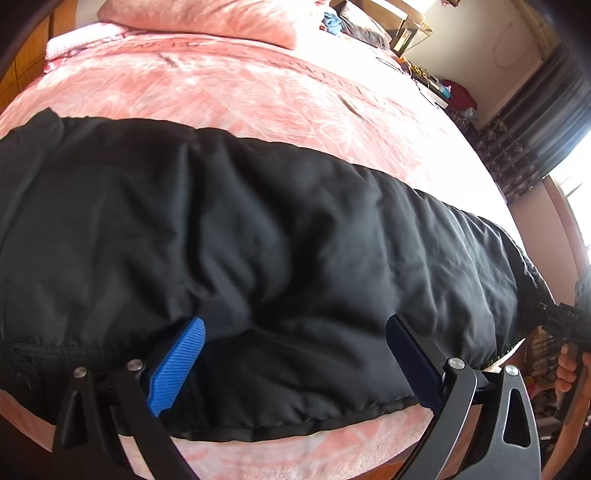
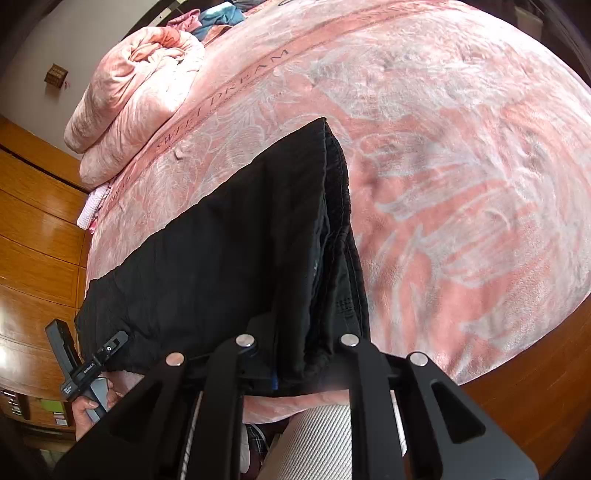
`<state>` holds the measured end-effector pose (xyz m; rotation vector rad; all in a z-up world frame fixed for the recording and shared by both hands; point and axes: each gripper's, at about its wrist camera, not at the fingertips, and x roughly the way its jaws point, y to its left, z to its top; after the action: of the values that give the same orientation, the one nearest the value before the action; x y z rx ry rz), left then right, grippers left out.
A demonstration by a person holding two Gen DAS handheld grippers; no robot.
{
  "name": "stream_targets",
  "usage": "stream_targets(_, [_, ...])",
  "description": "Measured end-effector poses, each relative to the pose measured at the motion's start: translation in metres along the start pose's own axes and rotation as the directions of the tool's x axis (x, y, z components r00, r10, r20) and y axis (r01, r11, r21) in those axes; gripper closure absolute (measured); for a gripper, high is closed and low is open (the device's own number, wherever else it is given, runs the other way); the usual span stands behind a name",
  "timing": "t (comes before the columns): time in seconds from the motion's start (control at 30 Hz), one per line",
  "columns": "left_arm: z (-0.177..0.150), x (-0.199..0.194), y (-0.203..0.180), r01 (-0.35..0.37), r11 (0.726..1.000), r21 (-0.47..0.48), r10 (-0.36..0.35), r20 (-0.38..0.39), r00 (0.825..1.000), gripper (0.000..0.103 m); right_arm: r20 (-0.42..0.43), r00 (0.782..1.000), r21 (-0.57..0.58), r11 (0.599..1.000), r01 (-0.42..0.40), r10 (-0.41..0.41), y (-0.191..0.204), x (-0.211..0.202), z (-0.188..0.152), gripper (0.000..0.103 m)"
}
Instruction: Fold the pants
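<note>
Black pants lie lengthwise along the near edge of a pink bed, folded leg on leg. My left gripper is open, its blue pads spread over the pants' near hem edge, with fabric bulging between them. In the right wrist view the pants show their layered end, and my right gripper is shut on that stacked edge of the pants. The other gripper and hand show at the lower left of the right wrist view and at the right edge of the left wrist view.
A rolled pink quilt and pillow lie at the head of the bed. Wooden wardrobe panels stand beside it. A cluttered shelf and a patterned curtain are at the far side.
</note>
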<state>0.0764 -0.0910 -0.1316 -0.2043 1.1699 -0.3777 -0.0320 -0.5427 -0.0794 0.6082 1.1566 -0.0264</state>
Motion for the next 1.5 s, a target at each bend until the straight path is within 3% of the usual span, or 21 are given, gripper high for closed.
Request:
stream_targets(0.17, [-0.002, -0.003, 0.008, -0.011, 0.999, 0.039, 0.011, 0.003, 1.0, 0.004, -0.08, 0.997, 0.053, 0.999, 0.01, -0.006, -0.015, 0.017, -0.011, 0.087])
stream_targets(0.27, [0.005, 0.0, 0.003, -0.052, 0.995, 0.088, 0.052, -0.004, 0.999, 0.004, -0.065, 0.997, 0.047, 0.998, 0.033, -0.03, -0.017, 0.012, -0.018, 0.067])
stream_targets(0.33, [0.001, -0.001, -0.005, -0.065, 0.992, 0.104, 0.066, -0.01, 0.998, 0.004, -0.037, 0.997, 0.032, 0.998, 0.062, -0.061, -0.017, 0.001, -0.021, 0.045])
stream_targets(0.4, [0.001, 0.0, -0.01, -0.061, 0.993, 0.106, 0.063, -0.015, 0.998, 0.004, -0.006, 0.998, 0.025, 0.998, 0.064, -0.064, -0.021, -0.014, -0.023, 0.038])
stream_targets(0.5, [0.0, 0.002, -0.019, -0.053, 0.992, 0.113, 0.055, -0.02, 0.998, 0.004, -0.014, 1.0, 0.059, 0.998, -0.01, 0.011, -0.036, -0.023, -0.024, 0.027])
stream_targets(0.57, [-0.001, 0.006, -0.028, -0.051, 0.991, 0.125, 0.054, -0.023, 0.998, 0.004, -0.039, 0.995, 0.101, 0.991, -0.084, 0.088, -0.045, -0.019, -0.027, 0.027])
stream_targets(0.7, [0.0, 0.013, -0.044, -0.056, 0.986, 0.155, 0.062, -0.03, 0.998, 0.004, -0.05, 0.975, 0.176, 0.963, -0.204, 0.215, -0.055, -0.009, -0.039, 0.033])
stream_targets(0.83, [0.0, 0.019, -0.045, -0.076, 0.981, 0.18, 0.085, -0.043, 0.995, 0.004, -0.046, 0.961, 0.202, 0.945, -0.258, 0.273, -0.057, 0.002, -0.048, 0.033])
stream_targets(0.93, [0.0, 0.024, -0.039, -0.121, 0.975, 0.188, 0.13, -0.037, 0.991, 0.004, -0.032, 0.937, 0.243, 0.912, -0.332, 0.349, -0.055, 0.01, -0.049, 0.033])
stream_targets(1.1, [-0.001, 0.025, -0.029, -0.118, 0.972, 0.203, 0.127, -0.03, 0.991, 0.004, 0.014, 0.902, 0.27, 0.867, -0.418, 0.431, -0.048, 0.018, -0.046, 0.033])
stream_targets(1.2, [-0.001, 0.025, -0.029, -0.123, 0.97, 0.209, 0.131, -0.028, 0.991, 0.004, 0.022, 0.904, 0.288, 0.863, -0.415, 0.427, -0.044, 0.024, -0.044, 0.034])
stream_targets(1.27, [-0.001, 0.025, -0.028, -0.116, 0.972, 0.203, 0.124, -0.03, 0.992, 0.004, 0.018, 0.916, 0.285, 0.876, -0.388, 0.4, -0.039, 0.029, -0.042, 0.048])
stream_targets(1.33, [-0.002, 0.022, -0.022, -0.115, 0.974, 0.197, 0.123, -0.03, 0.992, 0.004, 0.018, 0.926, 0.292, 0.884, -0.367, 0.378, -0.038, 0.031, -0.04, 0.082])
stream_targets(1.4, [-0.002, 0.016, -0.018, -0.122, 0.976, 0.182, 0.128, -0.025, 0.991, 0.004, 0.04, 0.918, 0.299, 0.871, -0.388, 0.395, -0.037, 0.027, -0.037, 0.089])
stream_targets(1.5, [0.002, 0.005, -0.013, -0.097, 0.987, 0.126, 0.099, -0.015, 0.995, 0.004, 0.068, 0.934, 0.195, 0.913, -0.358, 0.351, -0.012, 0.003, -0.024, 0.093])
